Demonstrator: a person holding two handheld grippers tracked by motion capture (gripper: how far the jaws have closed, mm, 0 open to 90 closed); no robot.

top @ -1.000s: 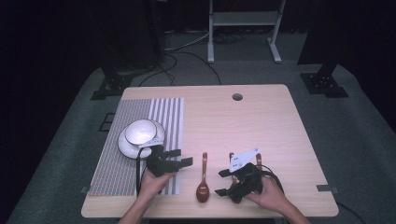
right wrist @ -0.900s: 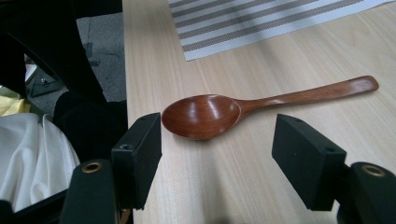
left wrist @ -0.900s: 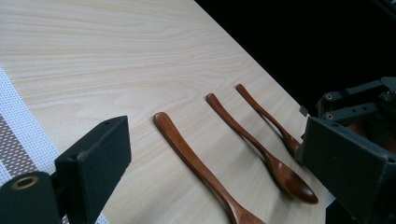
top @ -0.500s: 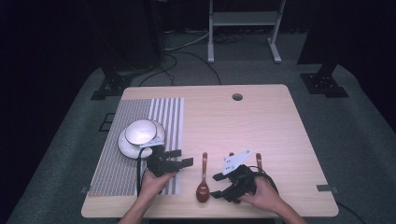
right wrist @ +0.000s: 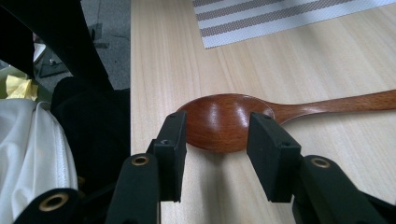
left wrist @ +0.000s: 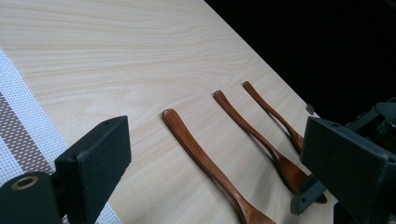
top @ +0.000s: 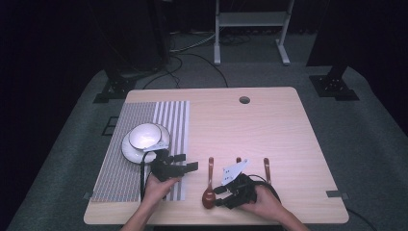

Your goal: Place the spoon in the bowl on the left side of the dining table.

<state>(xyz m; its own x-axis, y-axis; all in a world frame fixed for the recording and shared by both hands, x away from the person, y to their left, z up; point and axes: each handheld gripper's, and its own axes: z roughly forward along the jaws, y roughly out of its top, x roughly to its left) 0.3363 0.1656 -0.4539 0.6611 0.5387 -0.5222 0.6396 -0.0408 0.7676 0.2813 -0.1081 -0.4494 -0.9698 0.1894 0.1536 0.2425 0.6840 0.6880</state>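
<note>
Utensils (left wrist: pixel 205 158) number three; both grippers' jaws gape, gripping nothing.

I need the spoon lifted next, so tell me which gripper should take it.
The right gripper. Its open jaws already point at the spoon, one on each side of the bowl's near edge, not yet closed. The left gripper is open over the mat, off to the spoon's side.

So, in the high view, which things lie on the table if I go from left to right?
Striped placemat → bowl on its saucer → left tool → big wooden spoon → right tool → rightmost wooden utensil.
</note>
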